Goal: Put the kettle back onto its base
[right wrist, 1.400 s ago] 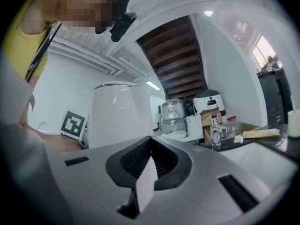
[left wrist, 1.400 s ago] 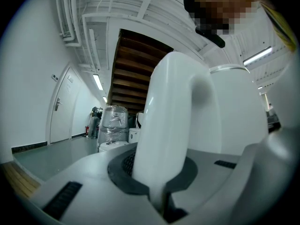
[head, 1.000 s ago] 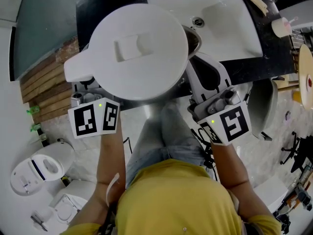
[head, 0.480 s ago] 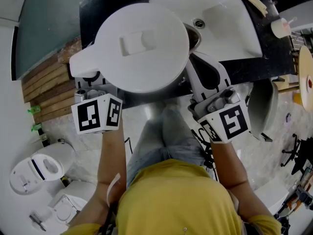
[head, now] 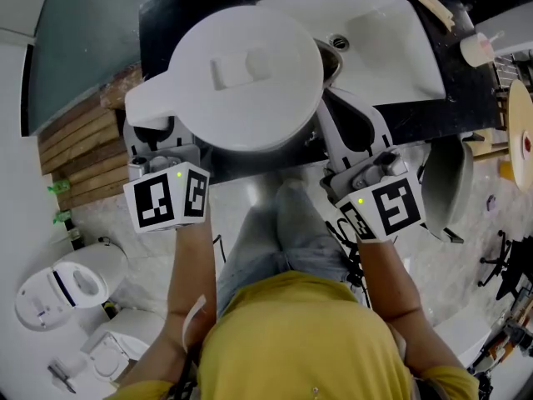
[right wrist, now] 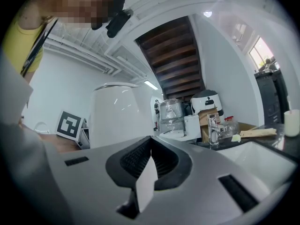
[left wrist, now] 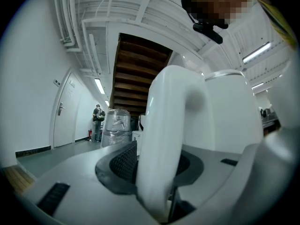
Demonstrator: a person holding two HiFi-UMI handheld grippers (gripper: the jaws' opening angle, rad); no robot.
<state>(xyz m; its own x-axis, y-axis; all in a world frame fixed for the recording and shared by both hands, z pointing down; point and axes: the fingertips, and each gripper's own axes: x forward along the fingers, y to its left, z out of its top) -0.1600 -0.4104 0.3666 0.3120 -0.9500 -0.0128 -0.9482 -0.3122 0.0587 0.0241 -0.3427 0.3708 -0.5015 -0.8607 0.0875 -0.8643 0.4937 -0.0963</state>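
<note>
At the kettle's 8 o'clock, the left gripper [left wrist: 155, 165] points level at the handle [left wrist: 164, 135]. Its fingers have just been opening and now stand wide, with the handle upright between them but no longer squeezed. That looks like a release made because the load is already set down. The white kettle [head: 250, 73] stands upright at the near edge of the black worktop [head: 158, 15], at 12 o'clock from the person, its lid flat and its handle jutting toward 8 o'clock. Its body hides whatever is beneath it, so the base cannot be seen. Whether the kettle is properly seated on the base is only a fair guess. At the kettle's 4 o'clock, the right gripper [right wrist: 150, 142] hangs level, apart from the kettle wall, its fingers together on nothing, likely kept clear as a spare. The white sink [head: 391, 40] lies at the kettle's 2 o'clock.
</note>
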